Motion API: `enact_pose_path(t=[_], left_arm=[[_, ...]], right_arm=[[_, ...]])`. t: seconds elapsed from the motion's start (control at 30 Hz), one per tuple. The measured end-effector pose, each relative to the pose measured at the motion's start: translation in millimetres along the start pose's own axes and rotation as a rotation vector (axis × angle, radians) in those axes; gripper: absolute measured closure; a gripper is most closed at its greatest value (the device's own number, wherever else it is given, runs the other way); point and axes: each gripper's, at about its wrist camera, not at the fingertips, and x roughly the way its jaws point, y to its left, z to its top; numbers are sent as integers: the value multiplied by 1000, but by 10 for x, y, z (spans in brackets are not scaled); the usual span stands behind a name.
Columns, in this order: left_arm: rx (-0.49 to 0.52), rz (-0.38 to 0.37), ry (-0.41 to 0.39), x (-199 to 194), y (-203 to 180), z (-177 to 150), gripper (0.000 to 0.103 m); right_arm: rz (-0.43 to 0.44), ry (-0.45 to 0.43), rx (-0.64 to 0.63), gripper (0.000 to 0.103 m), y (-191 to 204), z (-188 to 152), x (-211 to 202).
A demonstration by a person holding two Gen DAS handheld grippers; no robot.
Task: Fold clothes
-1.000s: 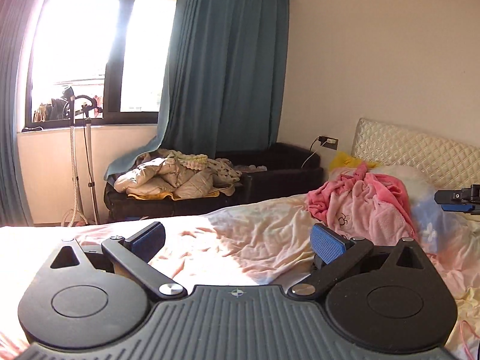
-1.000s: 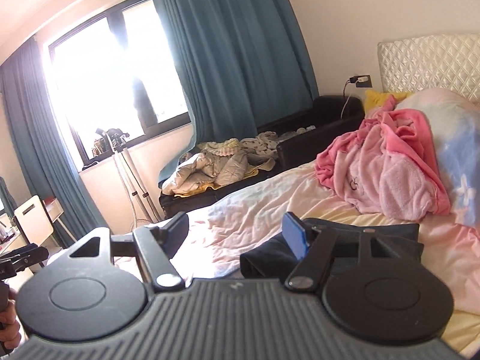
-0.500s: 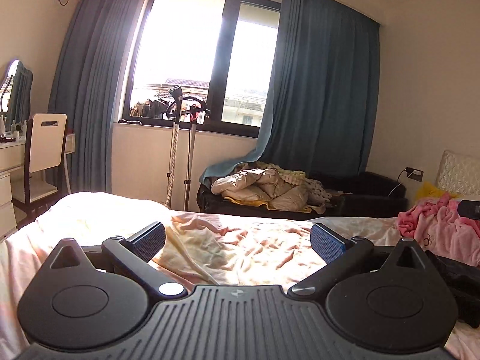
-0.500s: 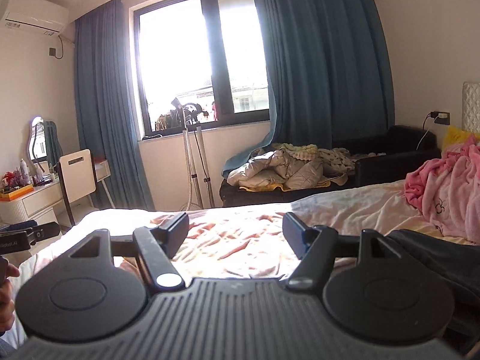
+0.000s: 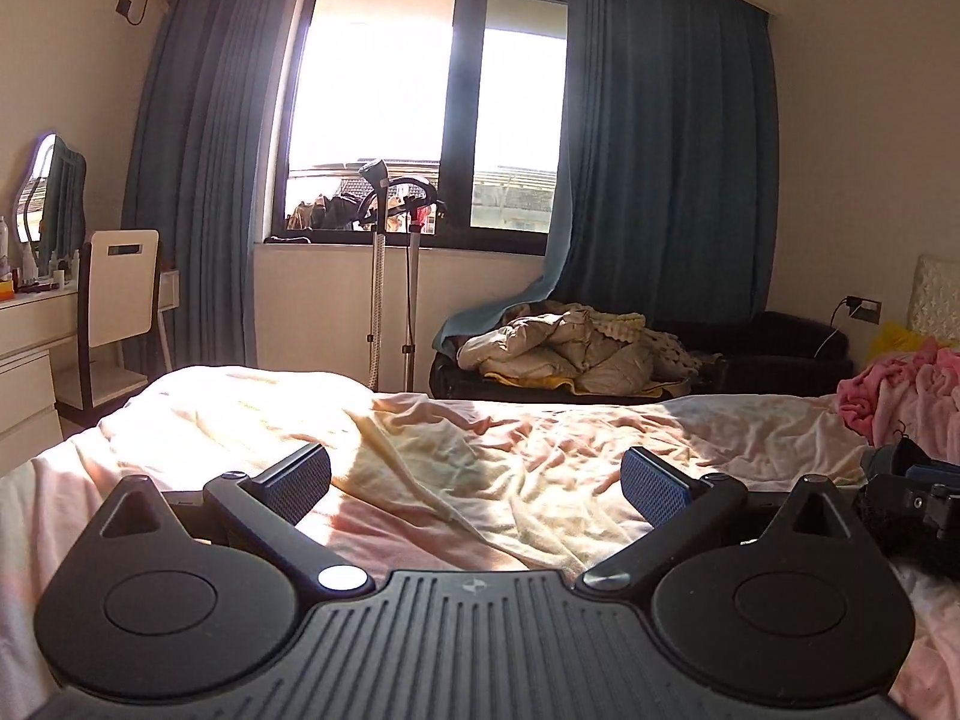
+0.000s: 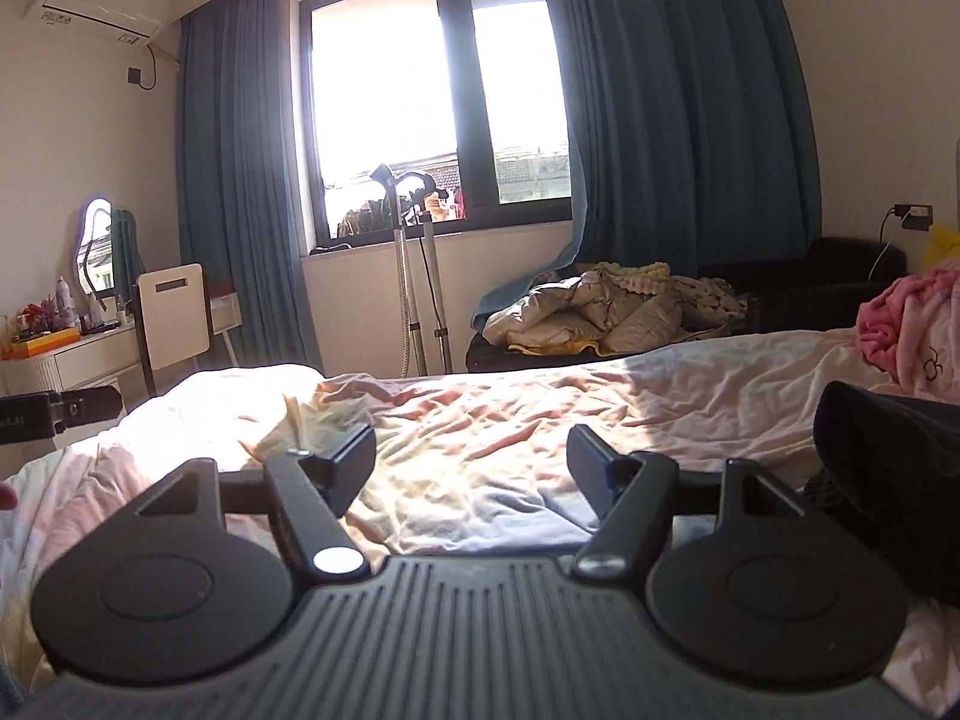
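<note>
A dark garment (image 6: 888,456) lies folded on the bed at the right edge of the right wrist view; in the left wrist view the same dark garment (image 5: 882,510) sits low at the right. My left gripper (image 5: 474,480) hovers open over the rumpled pale sheet (image 5: 480,456), nothing between its fingers. My right gripper (image 6: 471,462) is also open and empty, just left of the dark garment. A pink fleece garment (image 6: 906,324) is heaped at the head of the bed; the pink fleece (image 5: 900,396) also shows at the far right in the left wrist view.
A black sofa (image 5: 780,348) under the blue curtain carries a pile of beige clothes (image 5: 570,348). A garment steamer stand (image 5: 390,276) rises by the window. A white chair (image 5: 120,288) and dressing table (image 6: 66,348) stand at the left.
Both views have swung left, from the pink garment and headboard toward the window, and sunk lower over the sheet. The dark garment has slid to the right edge. Both grippers stay open.
</note>
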Motion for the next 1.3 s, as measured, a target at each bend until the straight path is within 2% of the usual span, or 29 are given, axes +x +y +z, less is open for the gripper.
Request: enact_pose_path(t=[0.13,0.27,0.37,0.77,1.3], left_arm=[[23,-6,21,52,-82,-21,0],[60,-23,23,3,-191,-66,0],[75,-31,14,8,-224,-91,0],[35,-38,35,29,-148,-76,0],[65,-31,22,22,-213,-87,0]], right_arm=[[2,34,-8,32,42,-106,122],[11,26,-1,32,101,-161,148],[2,24,-1,27,127,-195,160],[-17,24,1,25,114,-247,187],[-12,18,0,19,120,-247,176]])
